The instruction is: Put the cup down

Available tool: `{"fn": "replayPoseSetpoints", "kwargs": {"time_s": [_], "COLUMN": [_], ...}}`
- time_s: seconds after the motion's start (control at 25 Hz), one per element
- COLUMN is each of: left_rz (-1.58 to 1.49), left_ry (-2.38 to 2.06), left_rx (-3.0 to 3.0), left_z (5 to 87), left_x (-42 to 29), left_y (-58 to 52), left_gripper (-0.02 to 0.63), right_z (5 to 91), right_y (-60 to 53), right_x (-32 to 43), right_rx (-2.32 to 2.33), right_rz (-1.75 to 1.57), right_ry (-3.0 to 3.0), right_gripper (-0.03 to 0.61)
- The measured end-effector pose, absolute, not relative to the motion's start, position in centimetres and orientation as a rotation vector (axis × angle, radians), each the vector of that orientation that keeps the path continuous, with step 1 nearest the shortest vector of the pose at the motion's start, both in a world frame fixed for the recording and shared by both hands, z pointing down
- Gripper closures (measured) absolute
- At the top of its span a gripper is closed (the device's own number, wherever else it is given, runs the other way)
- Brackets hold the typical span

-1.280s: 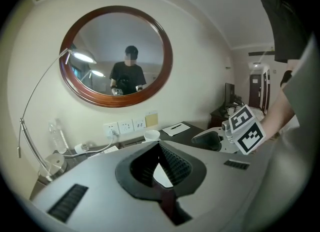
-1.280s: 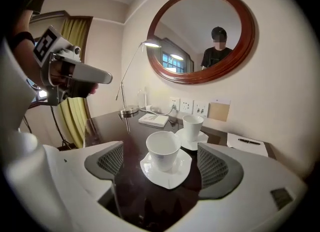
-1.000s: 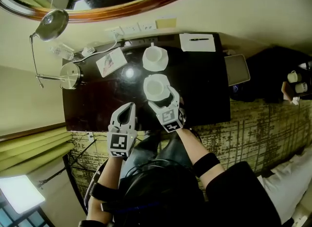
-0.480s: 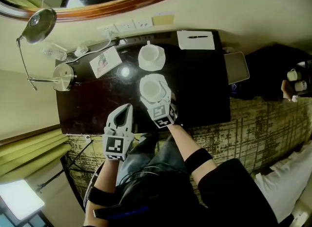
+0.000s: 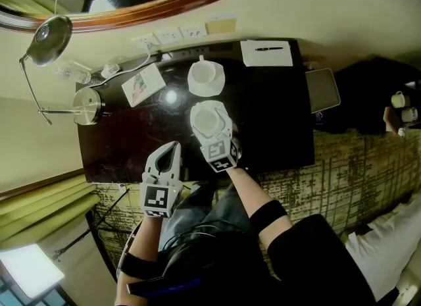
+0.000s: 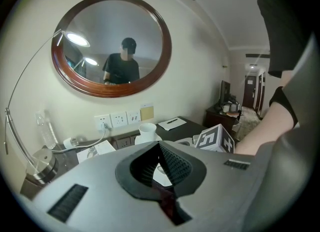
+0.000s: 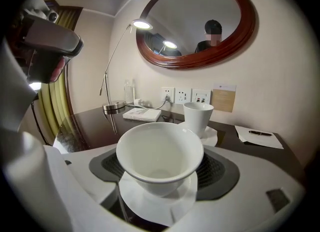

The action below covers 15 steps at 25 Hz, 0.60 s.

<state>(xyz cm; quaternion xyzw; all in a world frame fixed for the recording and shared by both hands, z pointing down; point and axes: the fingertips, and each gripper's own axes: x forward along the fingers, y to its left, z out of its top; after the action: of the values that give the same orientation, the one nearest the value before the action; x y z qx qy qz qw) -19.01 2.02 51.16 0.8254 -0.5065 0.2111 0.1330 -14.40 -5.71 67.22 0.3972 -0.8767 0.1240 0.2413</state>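
The cup (image 5: 209, 119) stands upright and empty on a white saucer (image 7: 150, 203), on the dark desk (image 5: 276, 120), about midway along it and nearer its near edge than its far one. The right gripper (image 5: 212, 130) reaches in from the near edge with one jaw on each side of the cup. Its jaws have just been closing with the cup between them, and in the right gripper view the ribbed pads (image 7: 220, 168) sit against the cup's wide rim on both sides, with no bare desk showing between rim and pad. The cup's foot looks to rest on the saucer. The left gripper (image 5: 170, 150) is held over the near edge of the desk, just to the left of the right one and apart from the cup. Its jaws are pressed together with nothing between them. A second cup (image 5: 205, 74) sits on its own saucer straight behind the first, close to the far edge. A notepad (image 5: 266, 53) with a pen on it lies at the far right corner. A booklet (image 5: 143, 84) lies toward the far left, and beside it, at the left edge, is the round base of a lamp (image 5: 89, 105). Wall sockets (image 5: 170, 35) run above the far edge, below an oval mirror (image 6: 112, 46) in a dark wooden frame.
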Motion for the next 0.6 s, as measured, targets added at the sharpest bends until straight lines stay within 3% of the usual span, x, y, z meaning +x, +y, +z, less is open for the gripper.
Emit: {"fn": "replayPoseSetpoints", "kwargs": {"time_s": [0.36, 0.6], "left_rz": [0.611, 0.592], "left_ry": [-1.442, -1.387], "left_rx": [2.412, 2.445], "left_z": [51.2, 51.3], "left_x": [-16.9, -13.4], "left_y": [1.0, 0.1], "left_gripper": [0.624, 0.624], "right_z": [65.3, 63.7], "right_y": [-7.2, -10.0], "right_x": [-12.5, -7.3], "right_rx": [1.143, 1.276], "right_rz": [0.341, 0.342], "right_ry": [-2.443, -2.433], "right_gripper": [0.164, 0.163]}}
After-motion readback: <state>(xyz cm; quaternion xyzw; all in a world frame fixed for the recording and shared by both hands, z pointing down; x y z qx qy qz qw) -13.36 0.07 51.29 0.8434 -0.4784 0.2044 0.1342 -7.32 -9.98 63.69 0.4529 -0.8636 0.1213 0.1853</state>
